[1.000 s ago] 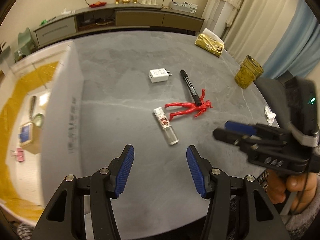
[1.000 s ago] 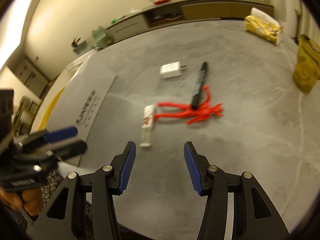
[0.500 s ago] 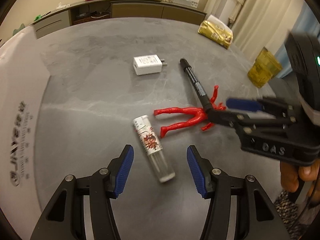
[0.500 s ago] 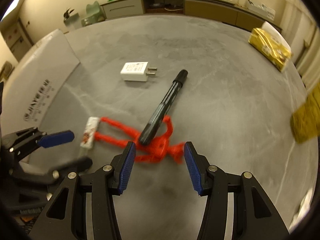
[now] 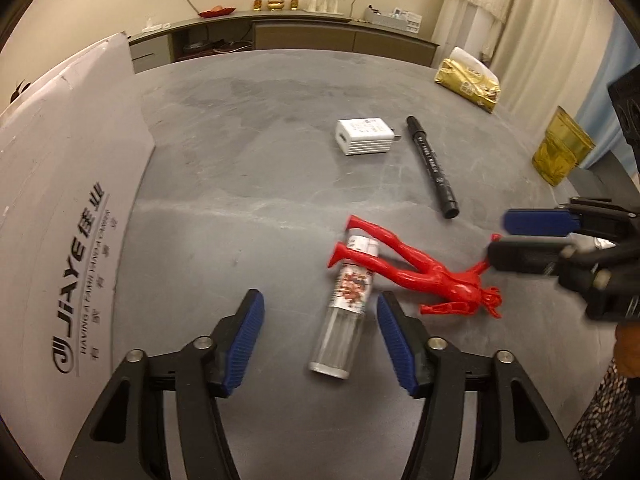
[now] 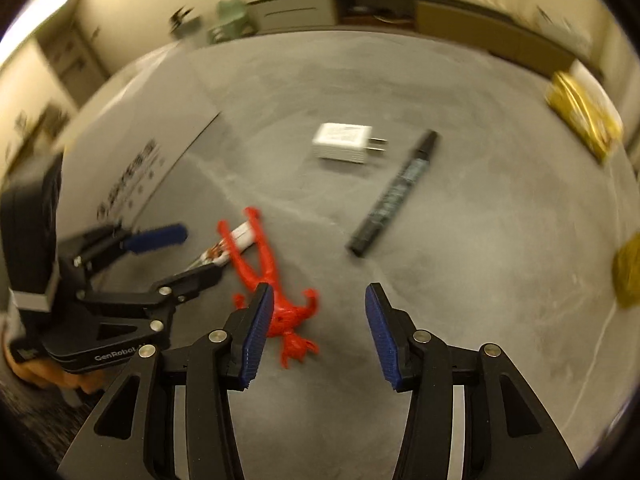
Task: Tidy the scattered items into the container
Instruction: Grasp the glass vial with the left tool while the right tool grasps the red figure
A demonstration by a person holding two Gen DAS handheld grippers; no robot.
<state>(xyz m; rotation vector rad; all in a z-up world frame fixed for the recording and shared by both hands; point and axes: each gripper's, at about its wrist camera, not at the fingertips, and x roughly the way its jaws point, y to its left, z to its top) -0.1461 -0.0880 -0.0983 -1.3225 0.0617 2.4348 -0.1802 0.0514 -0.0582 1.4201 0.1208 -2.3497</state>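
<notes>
A small clear bottle (image 5: 347, 312) with a printed label lies between the open fingers of my left gripper (image 5: 320, 320). A red toy figure (image 5: 420, 276) lies on the grey table (image 5: 240, 160), its legs across the bottle's cap end. My right gripper (image 5: 498, 238) is open at the figure's raised arm. In the right wrist view the figure (image 6: 264, 272) lies by the left finger of my right gripper (image 6: 320, 328), and my left gripper (image 6: 196, 254) straddles the bottle (image 6: 224, 250). A white charger (image 5: 366, 136) and a black marker (image 5: 432, 166) lie farther back. The white box (image 5: 60, 220) stands at the left.
A gold bag (image 5: 468, 80) and a yellow jar (image 5: 562, 152) stand near the table's far right edge. A long sideboard (image 5: 300, 36) runs along the back wall. A person's hand (image 6: 40, 372) holds the left gripper's handle.
Both grippers have moved down and in toward the items. The red figure has shifted off the marker, and its legs now lie over the bottle. The bottle now lies between my left fingers.
</notes>
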